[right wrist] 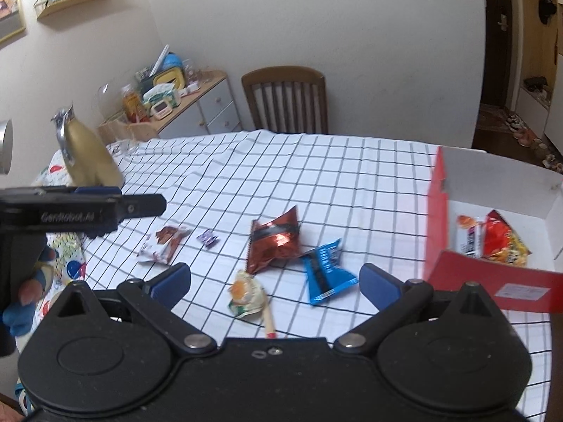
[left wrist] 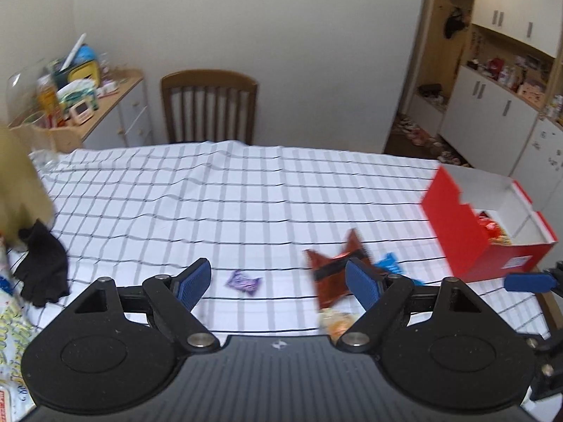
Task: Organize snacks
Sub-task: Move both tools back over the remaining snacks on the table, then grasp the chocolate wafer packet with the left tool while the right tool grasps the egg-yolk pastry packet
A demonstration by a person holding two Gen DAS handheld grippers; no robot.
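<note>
Loose snack packets [right wrist: 274, 242] on checked cloth, red box [right wrist: 492, 274] open

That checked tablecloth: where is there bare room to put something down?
The far half of the tablecloth, between the chair and the snacks, is bare. It is crowded near the grippers: red packet, blue packet, purple candy. The red box fills the right edge.

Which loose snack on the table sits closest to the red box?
The blue packet. It lies nearest the red box; the dark red foil bag and small purple candy lie farther left.
</note>
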